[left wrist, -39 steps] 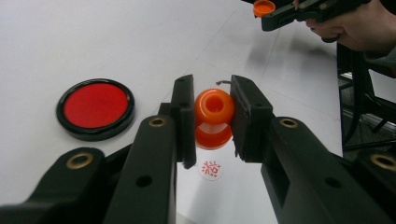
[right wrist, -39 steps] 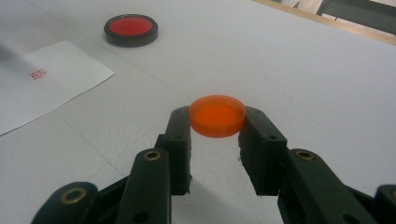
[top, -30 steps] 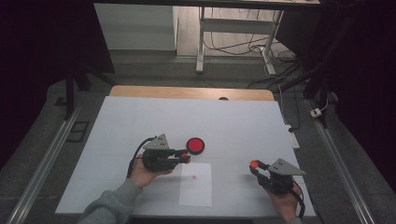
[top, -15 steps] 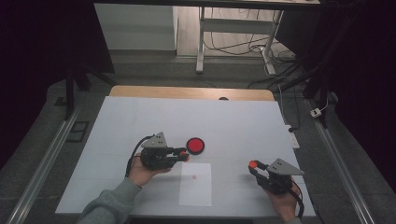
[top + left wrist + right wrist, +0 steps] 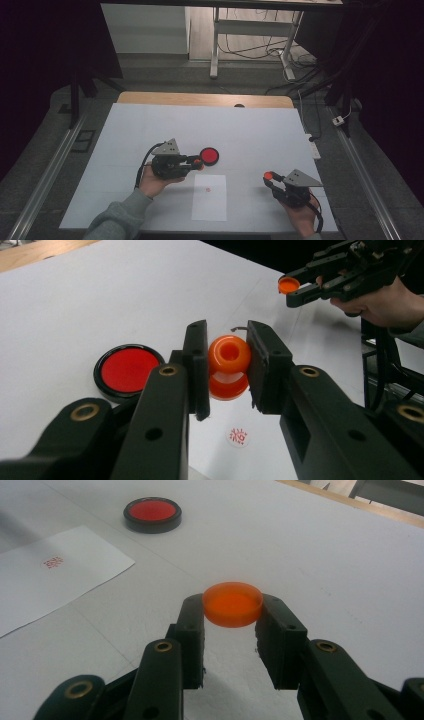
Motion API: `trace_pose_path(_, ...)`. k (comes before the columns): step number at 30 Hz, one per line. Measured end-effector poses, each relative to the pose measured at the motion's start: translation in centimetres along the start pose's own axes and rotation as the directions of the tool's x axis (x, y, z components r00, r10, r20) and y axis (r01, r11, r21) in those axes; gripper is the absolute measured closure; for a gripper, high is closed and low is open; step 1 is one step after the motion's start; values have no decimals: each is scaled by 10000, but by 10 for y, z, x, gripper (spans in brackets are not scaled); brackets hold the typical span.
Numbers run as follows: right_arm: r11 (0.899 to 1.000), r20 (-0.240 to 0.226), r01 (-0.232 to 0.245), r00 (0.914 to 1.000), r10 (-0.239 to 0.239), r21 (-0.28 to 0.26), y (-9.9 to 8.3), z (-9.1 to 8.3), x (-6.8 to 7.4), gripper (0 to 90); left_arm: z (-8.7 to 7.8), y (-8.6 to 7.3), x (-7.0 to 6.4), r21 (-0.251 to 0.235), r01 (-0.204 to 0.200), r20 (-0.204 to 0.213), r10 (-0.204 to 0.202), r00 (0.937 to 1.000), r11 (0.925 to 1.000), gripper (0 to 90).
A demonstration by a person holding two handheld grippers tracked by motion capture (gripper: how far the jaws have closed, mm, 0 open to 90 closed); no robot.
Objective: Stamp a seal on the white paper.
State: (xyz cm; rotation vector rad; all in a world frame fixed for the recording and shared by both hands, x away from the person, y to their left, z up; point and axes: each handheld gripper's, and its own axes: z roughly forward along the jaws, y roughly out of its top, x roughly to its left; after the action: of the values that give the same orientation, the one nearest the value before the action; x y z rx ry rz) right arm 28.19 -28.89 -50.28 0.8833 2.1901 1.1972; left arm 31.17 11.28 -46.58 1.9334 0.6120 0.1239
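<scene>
My left gripper (image 5: 196, 161) (image 5: 227, 355) is shut on an orange stamp (image 5: 229, 360) with a rounded knob, held just above the table beside a round red ink pad (image 5: 209, 156) (image 5: 126, 370) in a black case. A white paper sheet (image 5: 209, 205) (image 5: 45, 580) lies in front of it, bearing a small red stamp mark (image 5: 208, 189) (image 5: 238, 436) (image 5: 52, 561). My right gripper (image 5: 269, 177) (image 5: 232, 605) is shut on a flat orange cap (image 5: 232, 602) (image 5: 288, 285), held level above the table to the right of the sheet.
The white table top (image 5: 250, 135) has a wooden strip (image 5: 200, 99) along its far edge. Metal rails (image 5: 55, 165) run along both sides. Table legs and cables (image 5: 280, 60) lie on the floor beyond.
My left gripper has drawn back slightly to the left with the stamp. The right gripper and cap have barely shifted.
</scene>
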Motion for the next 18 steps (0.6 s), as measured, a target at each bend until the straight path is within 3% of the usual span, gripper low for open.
trace_pose_path(18,9999,-250,146,9996,-147,-19,5,6,8,639,-2,7,-1,-129,-134,-108,132,9999,9998,718)
